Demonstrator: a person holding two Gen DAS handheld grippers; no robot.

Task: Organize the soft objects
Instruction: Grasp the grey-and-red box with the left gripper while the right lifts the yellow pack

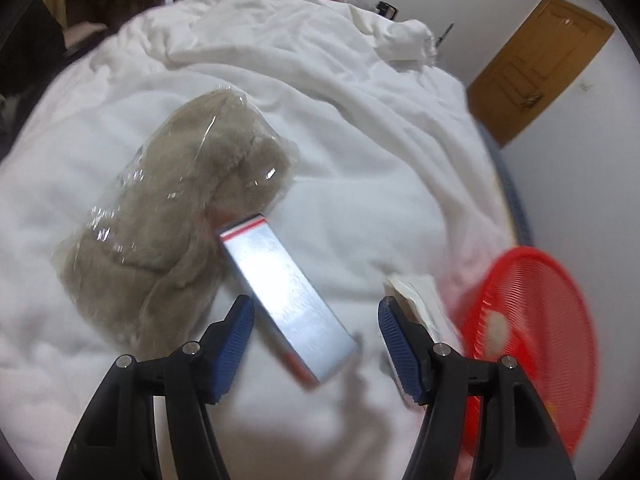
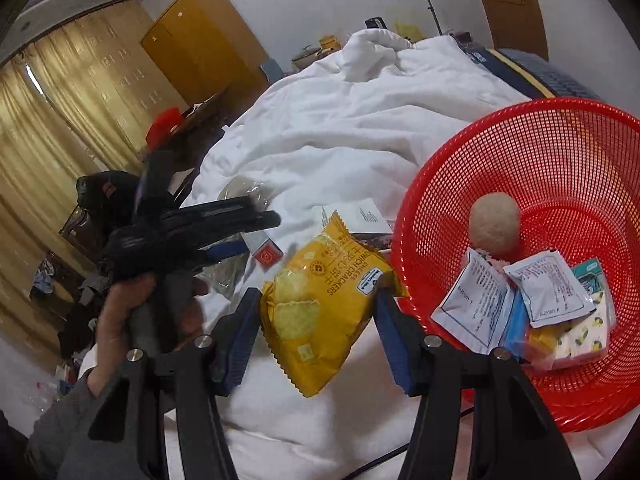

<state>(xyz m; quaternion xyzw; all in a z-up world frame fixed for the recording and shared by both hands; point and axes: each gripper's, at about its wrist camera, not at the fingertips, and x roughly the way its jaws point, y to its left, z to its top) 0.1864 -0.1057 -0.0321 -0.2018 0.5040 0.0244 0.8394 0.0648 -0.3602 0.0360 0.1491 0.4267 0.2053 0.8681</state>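
In the left wrist view my left gripper [image 1: 316,320] is open above a silver box [image 1: 286,300] with red end stripes, lying on the white duvet [image 1: 360,140]. A beige plush item in clear plastic wrap [image 1: 176,224] lies left of the box, touching it. In the right wrist view my right gripper [image 2: 316,312] holds a yellow cracker packet [image 2: 320,308] between its blue pads, beside the red mesh basket [image 2: 560,152]. The basket holds a beige ball [image 2: 495,224], white sachets [image 2: 476,304] and small packets. The left gripper [image 2: 224,224] shows at left, over the box.
A red basket edge [image 1: 532,328] and a white packet [image 1: 420,296] lie right of the left gripper. A white booklet [image 2: 360,216] lies behind the cracker packet. A wooden door [image 1: 536,68], wardrobe [image 2: 200,44] and curtains [image 2: 60,112] surround the bed.
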